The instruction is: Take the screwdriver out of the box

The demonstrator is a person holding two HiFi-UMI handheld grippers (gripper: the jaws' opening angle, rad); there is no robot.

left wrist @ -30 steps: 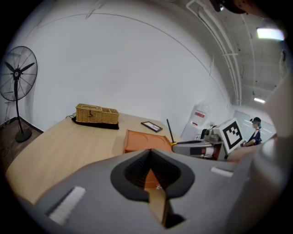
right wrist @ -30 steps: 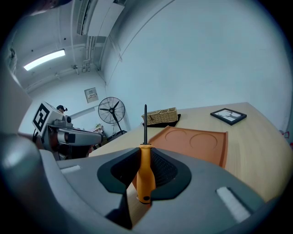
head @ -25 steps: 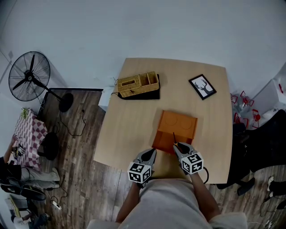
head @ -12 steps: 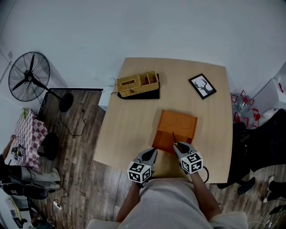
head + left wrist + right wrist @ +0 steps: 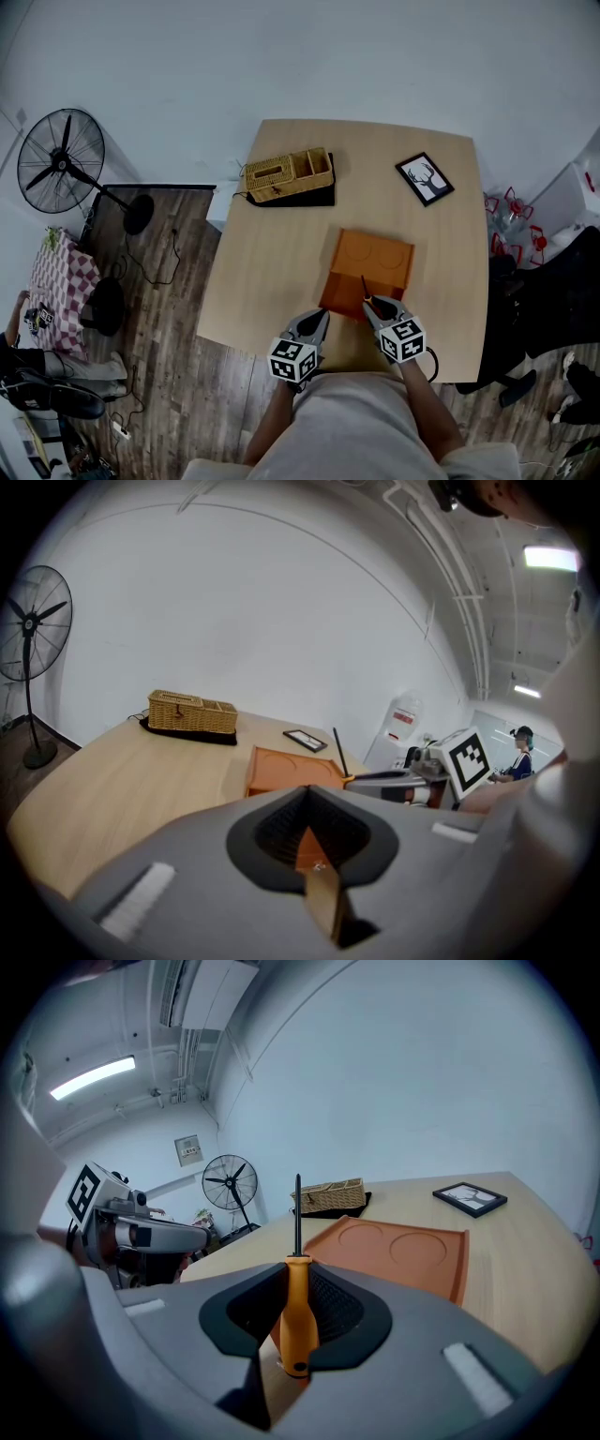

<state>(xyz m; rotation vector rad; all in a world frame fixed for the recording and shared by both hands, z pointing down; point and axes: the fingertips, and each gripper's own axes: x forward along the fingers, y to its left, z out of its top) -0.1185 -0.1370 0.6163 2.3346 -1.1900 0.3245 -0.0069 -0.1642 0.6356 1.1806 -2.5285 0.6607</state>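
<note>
Closest in, over the near edge of the tabletop [image 5: 272, 272]: two grippers side by side. On the left, the left gripper [image 5: 311, 832], jaws parted by a narrow gap and clamped on nothing, only a sliver of orange and pale wood visible through that gap. On the right, the right gripper [image 5: 298, 1274], jaws closed on the orange handle of the screwdriver [image 5: 298, 1326], held upright with the thin black shaft pointing straight up. Clear of the box, poised above its near rim.

Just beyond the jaws, flat on the wood: the orange box [image 5: 370, 267], shallow, with two round recesses pressed into its floor.

Farther back and to the left, a wicker basket [image 5: 289, 174] resting on a dark mat [image 5: 305, 200]. Farther back and to the right, a small black picture frame [image 5: 425, 181] lying flat, well apart from the basket.

Off the tabletop at far left, a standing fan [image 5: 61, 161] on the wooden floor [image 5: 169, 309].
</note>
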